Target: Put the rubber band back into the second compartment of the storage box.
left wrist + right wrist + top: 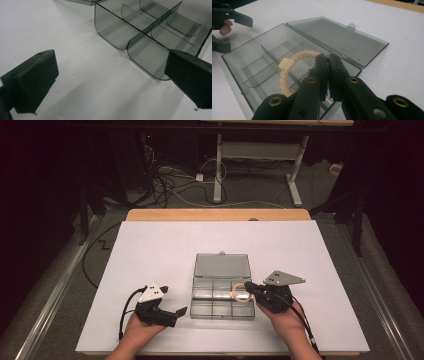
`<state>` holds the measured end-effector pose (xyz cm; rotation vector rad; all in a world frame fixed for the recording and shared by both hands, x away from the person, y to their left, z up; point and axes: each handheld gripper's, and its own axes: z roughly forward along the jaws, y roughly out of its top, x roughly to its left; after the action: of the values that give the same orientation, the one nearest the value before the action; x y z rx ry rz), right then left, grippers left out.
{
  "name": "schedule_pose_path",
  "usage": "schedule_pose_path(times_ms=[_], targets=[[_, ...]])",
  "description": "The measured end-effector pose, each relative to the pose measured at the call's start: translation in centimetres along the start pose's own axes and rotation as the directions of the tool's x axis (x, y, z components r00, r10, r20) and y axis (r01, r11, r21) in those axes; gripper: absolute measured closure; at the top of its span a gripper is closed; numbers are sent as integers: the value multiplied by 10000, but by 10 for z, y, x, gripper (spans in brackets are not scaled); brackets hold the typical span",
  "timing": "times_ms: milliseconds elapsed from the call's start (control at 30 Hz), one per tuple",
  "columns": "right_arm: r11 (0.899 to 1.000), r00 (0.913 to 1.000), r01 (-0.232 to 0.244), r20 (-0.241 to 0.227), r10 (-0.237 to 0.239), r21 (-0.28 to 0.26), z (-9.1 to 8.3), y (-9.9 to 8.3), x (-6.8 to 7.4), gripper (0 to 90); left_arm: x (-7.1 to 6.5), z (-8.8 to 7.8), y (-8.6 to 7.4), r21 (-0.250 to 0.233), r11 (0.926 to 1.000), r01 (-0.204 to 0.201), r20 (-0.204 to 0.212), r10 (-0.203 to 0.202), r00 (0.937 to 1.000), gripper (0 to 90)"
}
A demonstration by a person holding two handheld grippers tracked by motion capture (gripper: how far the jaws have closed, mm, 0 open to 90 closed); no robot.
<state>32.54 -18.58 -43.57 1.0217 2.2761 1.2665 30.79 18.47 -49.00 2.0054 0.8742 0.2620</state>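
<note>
Right claw (pixel 327 62) gripping braided ring (pixel 287 65), open box (pixel 242 60)

Showing black two-jaw grippers (pixel 177 312) (pixel 248 286) with brass rivets, grey three-cornered top plates (pixel 284 278), trailing black cables (pixel 123 312), bare forearms.

**Left jaws apart, right jaws pinched**

The left gripper (pixel 172 314) lies low in the person's left hand (pixel 142 327), jaws spread wide and pointing right. The right gripper (pixel 250 288), held in the right hand (pixel 285 315), points left with its jaws closed together, grey plate on top
</note>
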Motion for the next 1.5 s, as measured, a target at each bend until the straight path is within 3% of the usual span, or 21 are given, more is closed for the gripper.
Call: schedule_pose_path(times_ms=[633,900,1500], targets=[[9991,10000,34,-66,-31,416,30,10,7,873,0,0,0,-9,10000,1,44,-1,10000,0],[9954,9989,384,242,-407,881,45,17,12,872,0,0,0,-28,10000,3,76,-3,10000,0],[9832,9948,901,319,-964,1590,64,20,19,871,1,0,0,-41,10000,45,114,-44,9999,0]])
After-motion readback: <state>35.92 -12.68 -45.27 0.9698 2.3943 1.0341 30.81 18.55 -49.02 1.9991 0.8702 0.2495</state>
